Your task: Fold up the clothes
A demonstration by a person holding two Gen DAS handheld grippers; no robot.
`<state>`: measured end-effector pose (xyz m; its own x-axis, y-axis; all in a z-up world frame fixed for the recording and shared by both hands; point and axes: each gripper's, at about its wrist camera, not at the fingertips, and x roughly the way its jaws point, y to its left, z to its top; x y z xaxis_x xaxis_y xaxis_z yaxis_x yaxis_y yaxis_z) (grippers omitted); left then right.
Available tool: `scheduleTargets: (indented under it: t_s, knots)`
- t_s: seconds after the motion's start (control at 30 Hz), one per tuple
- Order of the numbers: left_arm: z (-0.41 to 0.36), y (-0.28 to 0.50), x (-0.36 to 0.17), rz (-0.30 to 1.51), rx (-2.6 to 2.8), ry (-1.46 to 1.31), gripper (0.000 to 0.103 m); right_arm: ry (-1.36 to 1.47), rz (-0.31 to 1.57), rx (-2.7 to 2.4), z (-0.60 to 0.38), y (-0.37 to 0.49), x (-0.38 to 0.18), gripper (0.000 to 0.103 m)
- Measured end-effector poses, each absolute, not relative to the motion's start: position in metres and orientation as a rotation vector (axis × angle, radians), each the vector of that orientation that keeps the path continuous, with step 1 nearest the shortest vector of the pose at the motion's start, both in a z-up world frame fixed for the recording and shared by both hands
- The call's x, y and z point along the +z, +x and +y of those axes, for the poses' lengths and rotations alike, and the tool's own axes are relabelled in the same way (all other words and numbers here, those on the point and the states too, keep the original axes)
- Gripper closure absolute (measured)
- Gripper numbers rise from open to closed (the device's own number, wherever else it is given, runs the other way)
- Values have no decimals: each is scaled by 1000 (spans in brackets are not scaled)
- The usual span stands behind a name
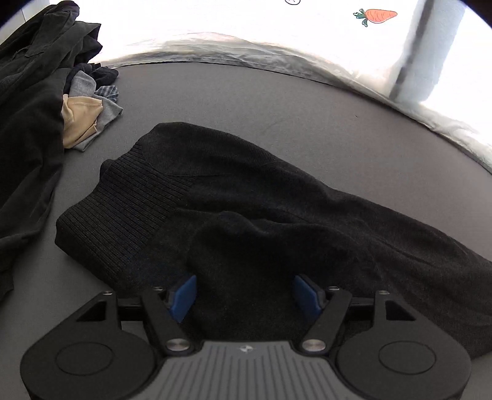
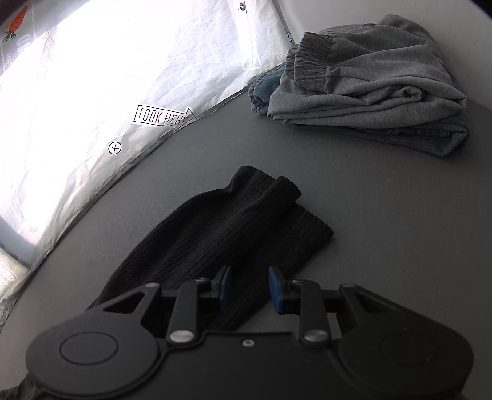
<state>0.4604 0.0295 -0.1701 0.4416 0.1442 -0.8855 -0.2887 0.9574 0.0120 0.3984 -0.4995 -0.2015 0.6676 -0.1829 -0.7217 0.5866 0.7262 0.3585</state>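
So the black sweater (image 1: 246, 197) is lying on the grey table (image 1: 233, 92), spread from about 9 o'clock across to 4 o'clock in the left wrist view. It's a dark knit with a fine texture on the body and a wide ribbed band (image 1: 123, 209) along its edge at 9 o'clock. It's not flat: there are soft ridges and a rounded bump of fabric bunched up right in front of the left gripper (image 1: 244, 295). That gripper's blue pads (image 1: 184, 297) sit wide apart on either side of the bump, so it's spread open with nothing pinched (the cloth just sits in the gap).

In the right wrist view you get a ribbed section of the same sweater (image 2: 233, 234), running from 7 o'clock up toward the middle, with its end doubled over into two layers. The right gripper (image 2: 249, 287) hangs over it, blue pads (image 2: 275, 289) parted with a clear gap, not clamping anything.

Other stuff: a heap of dark clothes (image 1: 33, 92) at 10 o'clock in the left view with some tan, grey and plaid pieces (image 1: 92, 114) beside it, and a folded grey stack (image 2: 369, 89) at 1 o'clock in the right view, well apart from the sweater. A white crinkled sheet (image 2: 107, 77) with a carrot print (image 1: 376, 15) runs along the table's far edge.
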Motion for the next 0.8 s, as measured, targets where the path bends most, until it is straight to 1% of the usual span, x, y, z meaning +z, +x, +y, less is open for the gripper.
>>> scheduleTargets:
  t_s: [0.07,0.2,0.3,0.47,0.53,0.57,0.63,0.8]
  knots:
    - [16,464,-178,1101,266,-61,24,637,699,-466,-505,401,-203,74]
    - [12,463,-181,1087,296,-23,13,652,686,-460,-513,410,-208,74]
    - [18,463,-185,1089,304,-7,0,649,692,-454,-515,419,-212,74]
    - [34,465,-188,1117,291,-115,0,603,696,-455,-511,430,-216,74]
    - [34,464,-189,1110,288,-103,0,567,699,-456,-508,434,-216,84]
    - [34,464,-189,1108,290,-105,0,549,697,-463,-507,434,-216,97]
    - [34,464,-189,1111,286,-106,0,526,684,-466,-505,433,-215,101]
    - [36,467,-189,1125,271,-105,0,431,631,-501,-496,421,-194,102]
